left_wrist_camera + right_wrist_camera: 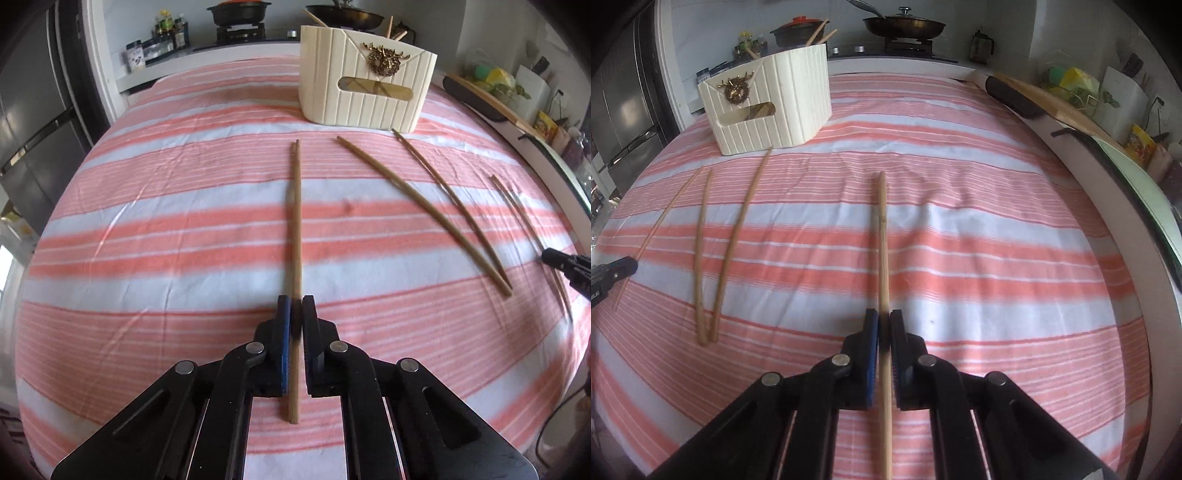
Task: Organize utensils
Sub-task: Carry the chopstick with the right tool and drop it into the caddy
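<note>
Left claw [296,308] clamps one chopstick [295,229], right claw [883,321] clamps another chopstick [882,236]; two more chopsticks [424,206] lie between them, cream holder [365,77] behind.

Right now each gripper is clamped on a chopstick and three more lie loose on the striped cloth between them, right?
Nearly: only two loose chopsticks lie between the left gripper and right gripper, as the right wrist view shows. Each is clamped on one.

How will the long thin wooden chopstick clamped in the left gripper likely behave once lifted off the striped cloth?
The wooden chopstick looks stiff, so it probably will not droop. Gripped near one end by the left gripper, its long free end may swing or pivot. Being slim, it is likely light, and it might slip between the pads.
</note>
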`<act>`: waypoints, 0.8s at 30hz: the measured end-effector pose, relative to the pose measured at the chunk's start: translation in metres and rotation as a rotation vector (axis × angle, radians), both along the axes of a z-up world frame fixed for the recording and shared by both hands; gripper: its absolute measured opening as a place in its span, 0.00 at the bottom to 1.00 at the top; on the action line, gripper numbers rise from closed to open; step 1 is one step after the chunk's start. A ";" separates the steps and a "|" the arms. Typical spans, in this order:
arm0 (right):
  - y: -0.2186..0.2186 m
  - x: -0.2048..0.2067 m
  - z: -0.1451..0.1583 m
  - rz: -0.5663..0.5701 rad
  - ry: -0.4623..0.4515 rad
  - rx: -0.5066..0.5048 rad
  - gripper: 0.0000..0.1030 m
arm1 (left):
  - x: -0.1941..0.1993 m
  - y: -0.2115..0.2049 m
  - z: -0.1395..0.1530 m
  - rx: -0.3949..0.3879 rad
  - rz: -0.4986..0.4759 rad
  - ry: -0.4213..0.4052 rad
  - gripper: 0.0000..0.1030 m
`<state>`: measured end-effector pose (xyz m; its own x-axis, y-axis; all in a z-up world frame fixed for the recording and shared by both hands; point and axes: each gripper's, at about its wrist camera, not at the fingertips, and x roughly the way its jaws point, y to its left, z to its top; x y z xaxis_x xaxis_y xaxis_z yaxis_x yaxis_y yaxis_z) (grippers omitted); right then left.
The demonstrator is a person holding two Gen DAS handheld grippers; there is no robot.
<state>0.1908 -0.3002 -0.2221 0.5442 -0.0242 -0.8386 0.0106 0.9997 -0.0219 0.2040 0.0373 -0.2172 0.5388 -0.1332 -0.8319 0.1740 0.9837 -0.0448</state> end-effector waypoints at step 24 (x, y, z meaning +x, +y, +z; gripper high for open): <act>0.009 -0.018 -0.010 0.049 -0.051 0.002 0.57 | 0.002 0.002 -0.017 0.047 0.019 -0.010 0.99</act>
<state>0.1727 -0.2908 -0.2319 0.5863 0.0054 -0.8101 -0.0374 0.9991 -0.0204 0.2059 0.0394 -0.2339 0.5493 -0.0838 -0.8314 0.1553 0.9879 0.0030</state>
